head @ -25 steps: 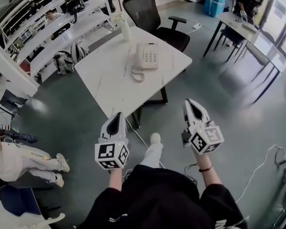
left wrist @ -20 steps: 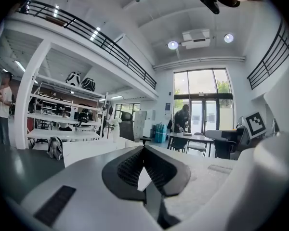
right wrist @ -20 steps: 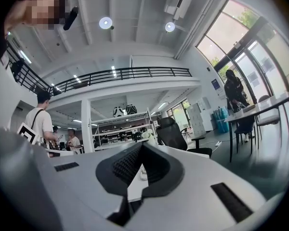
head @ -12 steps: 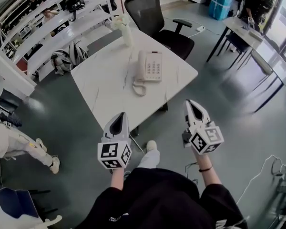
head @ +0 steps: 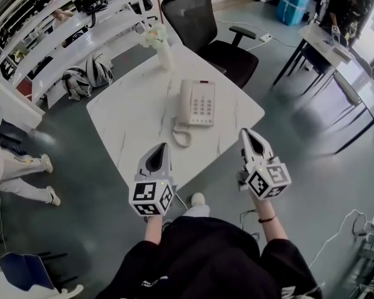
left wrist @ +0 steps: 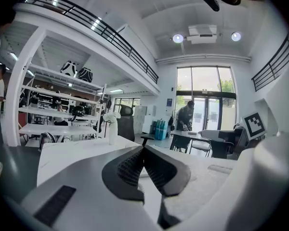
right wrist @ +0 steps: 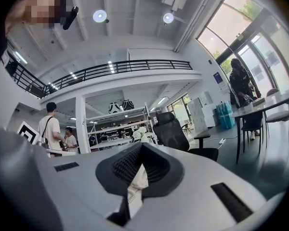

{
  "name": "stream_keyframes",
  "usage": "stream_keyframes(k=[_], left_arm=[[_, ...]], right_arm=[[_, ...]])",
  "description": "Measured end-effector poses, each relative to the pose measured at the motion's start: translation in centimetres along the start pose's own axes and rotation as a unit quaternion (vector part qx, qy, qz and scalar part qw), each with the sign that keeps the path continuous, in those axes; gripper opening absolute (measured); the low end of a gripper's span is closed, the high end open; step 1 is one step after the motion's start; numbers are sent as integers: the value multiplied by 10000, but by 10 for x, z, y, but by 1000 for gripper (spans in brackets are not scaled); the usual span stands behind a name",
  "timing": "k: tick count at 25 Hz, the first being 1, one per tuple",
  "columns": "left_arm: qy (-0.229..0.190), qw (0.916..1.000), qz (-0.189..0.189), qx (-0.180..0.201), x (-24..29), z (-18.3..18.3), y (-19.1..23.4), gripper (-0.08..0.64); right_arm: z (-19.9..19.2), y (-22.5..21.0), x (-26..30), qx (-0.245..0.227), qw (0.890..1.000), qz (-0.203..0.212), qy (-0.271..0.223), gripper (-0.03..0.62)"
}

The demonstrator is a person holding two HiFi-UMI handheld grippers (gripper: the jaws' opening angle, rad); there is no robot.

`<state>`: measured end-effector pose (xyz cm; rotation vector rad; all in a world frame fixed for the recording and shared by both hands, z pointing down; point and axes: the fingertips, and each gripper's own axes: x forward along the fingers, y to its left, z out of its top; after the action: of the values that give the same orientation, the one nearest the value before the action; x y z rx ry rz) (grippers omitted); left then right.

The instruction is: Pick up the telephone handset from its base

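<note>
A cream telephone point(head: 201, 103) lies on the white marble-look table point(head: 131, 114), its handset point(head: 185, 102) resting in the cradle along the base's left side. A coiled cord point(head: 181, 136) loops toward the table's near edge. My left gripper point(head: 161, 146) is shut and empty, its tips just over the near table edge, short of the phone; in the left gripper view point(left wrist: 143, 148) the jaws meet at the tips. My right gripper point(head: 245, 131) is also shut and empty point(right wrist: 141, 145), over the table's near right edge, to the right of the cord.
A white vase with flowers point(head: 161, 45) stands at the table's far edge, with a black office chair point(head: 202, 20) behind it. White shelving point(head: 56, 39) runs along the left. More desks point(head: 336, 48) stand at the right. A person's legs point(head: 15, 173) are at the left.
The table and telephone have come nearer in the head view. Both grippers, still shut, have moved forward from over the floor to the table's near edge.
</note>
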<state>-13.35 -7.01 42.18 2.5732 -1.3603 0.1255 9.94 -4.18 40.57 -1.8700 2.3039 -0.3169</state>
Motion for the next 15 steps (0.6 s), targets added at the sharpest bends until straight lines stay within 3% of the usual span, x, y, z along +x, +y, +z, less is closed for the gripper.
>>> stream_keyframes(k=[15], left_arm=[[229, 9996, -186, 40, 81, 3, 10, 0]], right_arm=[[-7, -37, 66, 34, 9997, 4, 252, -9]])
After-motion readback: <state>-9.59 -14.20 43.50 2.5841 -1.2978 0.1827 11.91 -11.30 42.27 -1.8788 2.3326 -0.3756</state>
